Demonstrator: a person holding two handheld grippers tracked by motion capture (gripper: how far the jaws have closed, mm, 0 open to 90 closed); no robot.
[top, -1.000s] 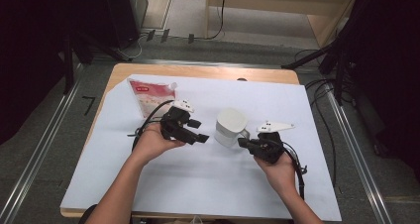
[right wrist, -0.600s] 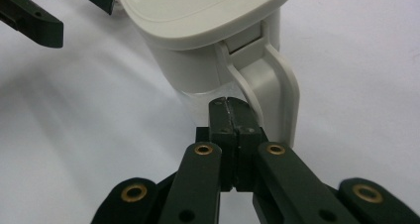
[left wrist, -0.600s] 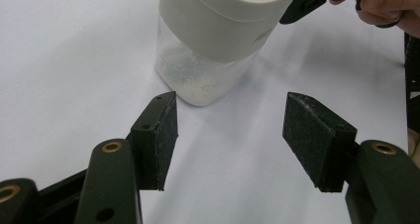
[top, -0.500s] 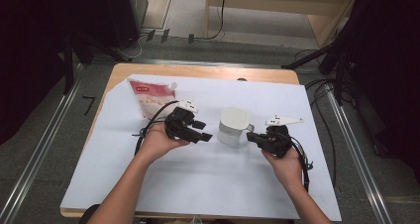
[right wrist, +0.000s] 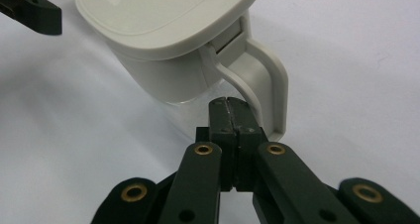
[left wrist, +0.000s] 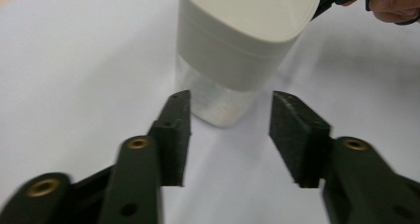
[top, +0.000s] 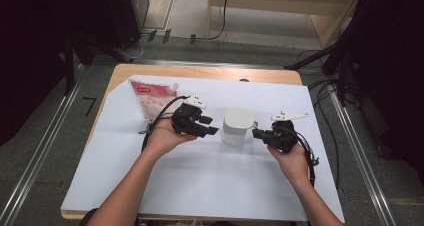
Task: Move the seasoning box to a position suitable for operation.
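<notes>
We bracket lidded container mid-table. Left gripper jaws just narrowed, pads not yet touching its clear base. Right gripper closed empty by handle. Next: left clamps body.

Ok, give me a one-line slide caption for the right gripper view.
Right gripper, jaws shut with nothing between them, tips at the handle of the white lidded jug on the white table cover.

jug: matt plastic lid, clear body; table: wood, white paper sheet; pouch: glossy
</notes>
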